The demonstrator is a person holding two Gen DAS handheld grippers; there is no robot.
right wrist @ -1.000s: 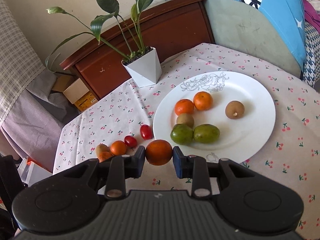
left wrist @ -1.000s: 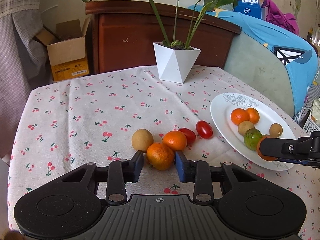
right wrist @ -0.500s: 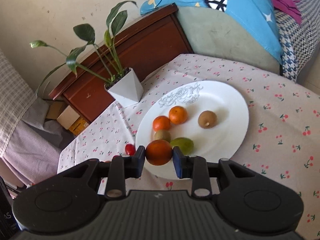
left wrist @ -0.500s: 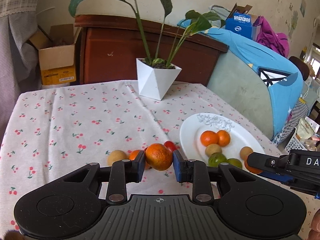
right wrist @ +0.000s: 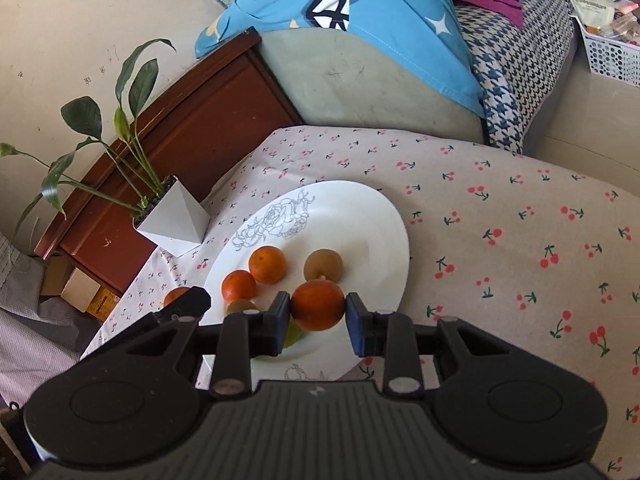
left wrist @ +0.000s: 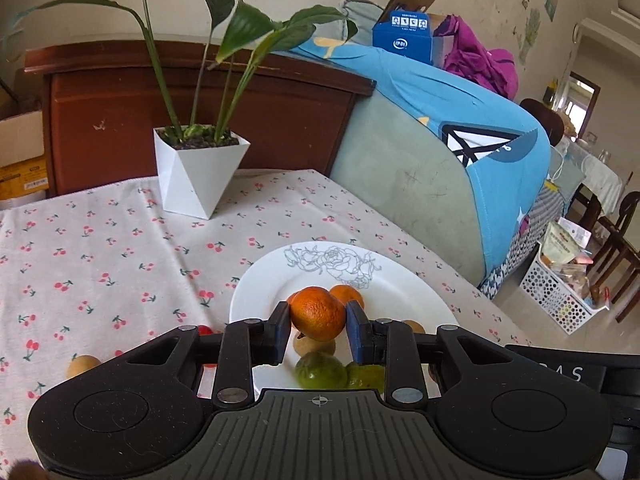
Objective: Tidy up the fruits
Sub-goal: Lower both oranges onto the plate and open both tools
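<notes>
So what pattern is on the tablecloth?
Small red cherries on the pale tablecloth; clearest in the right wrist view.

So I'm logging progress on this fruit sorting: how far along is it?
Done: the white plate already holds two oranges, brownish round fruits and green fruits.
In hand: the left gripper and right gripper each clamp an orange over the plate, not yet set down.
Left: a tan fruit and a red tomato remain on the cherry-print tablecloth.
</notes>
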